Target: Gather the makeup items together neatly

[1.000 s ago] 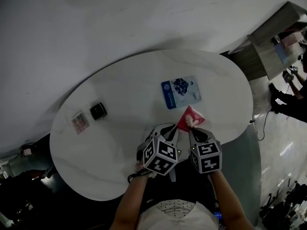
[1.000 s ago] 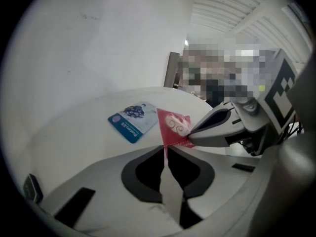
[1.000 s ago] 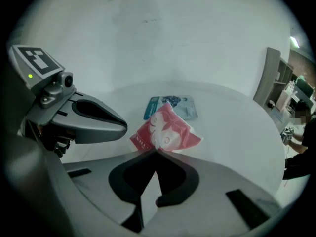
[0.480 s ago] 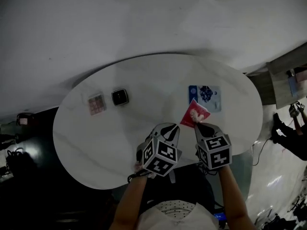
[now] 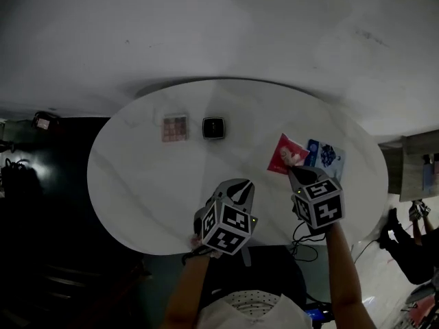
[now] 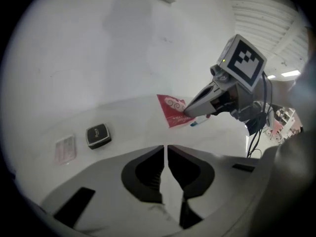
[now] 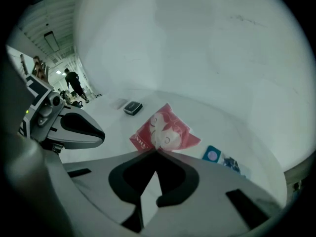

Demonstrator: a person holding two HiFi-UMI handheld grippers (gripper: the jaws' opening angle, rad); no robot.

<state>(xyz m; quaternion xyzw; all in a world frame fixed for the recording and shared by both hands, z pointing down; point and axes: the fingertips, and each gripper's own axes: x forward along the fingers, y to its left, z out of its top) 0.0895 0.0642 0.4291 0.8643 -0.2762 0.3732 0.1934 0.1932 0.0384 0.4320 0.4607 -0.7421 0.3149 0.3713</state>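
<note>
A white oval table (image 5: 137, 184) is being viewed from above, with a plain pale wall behind it in the gripper views; a red sachet (image 5: 285, 153) is being pinched at its near edge by the right gripper (image 5: 293, 171), whose jaws are being pressed shut on it; the red sachet is being shown just left of a blue sachet (image 5: 329, 158) lying flat near the table's right end; whether the red one is touching the tabletop cannot be told; the left gripper (image 6: 165, 151) is being held over the table's near edge, jaws nearly together with only a thin slit, nothing between them; a black compact (image 5: 213, 127) and a pink palette (image 5: 174, 127) are lying side by side, not touching, toward the far left, well apart from both sachets.
</note>
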